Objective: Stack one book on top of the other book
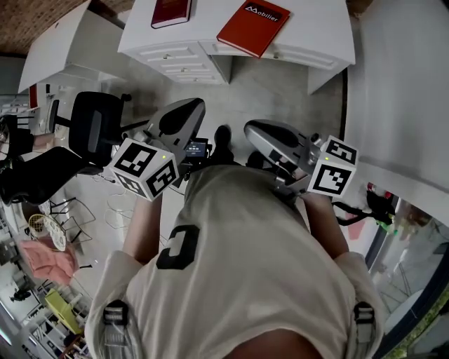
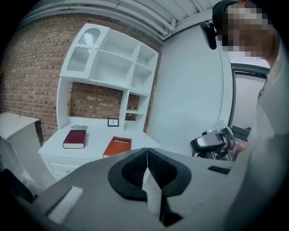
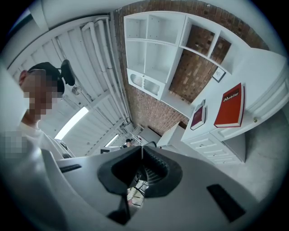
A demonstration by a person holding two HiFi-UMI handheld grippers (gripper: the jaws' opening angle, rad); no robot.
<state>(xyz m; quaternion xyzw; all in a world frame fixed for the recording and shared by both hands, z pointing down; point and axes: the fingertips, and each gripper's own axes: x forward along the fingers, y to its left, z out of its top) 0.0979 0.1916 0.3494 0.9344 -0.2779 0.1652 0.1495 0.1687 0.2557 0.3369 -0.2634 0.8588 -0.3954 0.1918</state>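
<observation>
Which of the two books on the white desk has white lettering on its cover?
The brighter orange-red book, lying to the right of the other in the head view. The dark maroon book shows no lettering on its cover.

Head view:
- Dark red hardcover book (image 1: 170, 12): cut off by the top edge, far end unseen.
- White desk with drawers (image 1: 309, 28): also cut at the top.
- Person's beige shirt (image 1: 238, 259): hides the floor beneath it.

Left gripper view:
- Small black-framed picture (image 2: 113, 122) on the desk: content too small to tell.
- Pale crumpled item (image 2: 79, 127) behind the book: cannot identify.
- Grey body of the left gripper (image 2: 146, 151): covers most of the desk's front.

Right gripper view:
- Pale clutter (image 3: 134, 193) shows through the gap low in the right gripper (image 3: 142, 151): too small to make out.
</observation>
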